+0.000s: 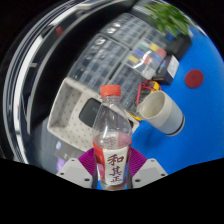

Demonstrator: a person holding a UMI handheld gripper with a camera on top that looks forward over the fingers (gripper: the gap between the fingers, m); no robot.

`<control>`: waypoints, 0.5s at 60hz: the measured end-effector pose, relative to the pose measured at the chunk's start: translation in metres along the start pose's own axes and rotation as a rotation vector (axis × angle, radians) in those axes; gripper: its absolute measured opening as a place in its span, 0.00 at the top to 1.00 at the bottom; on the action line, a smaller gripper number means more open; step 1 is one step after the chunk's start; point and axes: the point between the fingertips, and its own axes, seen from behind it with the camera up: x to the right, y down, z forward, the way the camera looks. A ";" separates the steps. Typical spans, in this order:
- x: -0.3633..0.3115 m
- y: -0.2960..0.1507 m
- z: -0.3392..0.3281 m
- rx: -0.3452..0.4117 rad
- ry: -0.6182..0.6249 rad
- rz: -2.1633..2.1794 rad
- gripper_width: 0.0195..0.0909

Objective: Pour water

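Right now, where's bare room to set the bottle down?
Bare blue table right of the cup is free. Left is crowded: a white basket sits behind the bottle, which the gripper holds. Beyond the cup, clutter fills the far table.

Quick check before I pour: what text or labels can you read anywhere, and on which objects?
"和其正" reads top to bottom on the red label of the bottle, which the gripper is shut on.
The white cup beyond shows no text.
Markings on the keyboard and the clutter behind it are too small to read.

Clear bottle (112, 135) with orange cap, white label with red characters; white cup (161, 112); blue desk (190, 145); magenta-padded fingers (90, 160).
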 end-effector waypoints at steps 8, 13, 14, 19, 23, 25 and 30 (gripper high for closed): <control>-0.007 -0.009 0.008 -0.069 0.005 0.276 0.71; -0.014 -0.013 0.012 -0.098 -0.015 0.408 0.71; -0.016 -0.014 0.012 -0.105 -0.017 0.437 0.71; -0.023 -0.016 0.012 -0.137 -0.021 0.559 0.71; -0.031 -0.014 0.013 -0.186 -0.034 0.671 0.71; -0.034 -0.013 0.013 -0.207 -0.036 0.732 0.71; -0.039 -0.013 0.013 -0.241 -0.031 0.839 0.71</control>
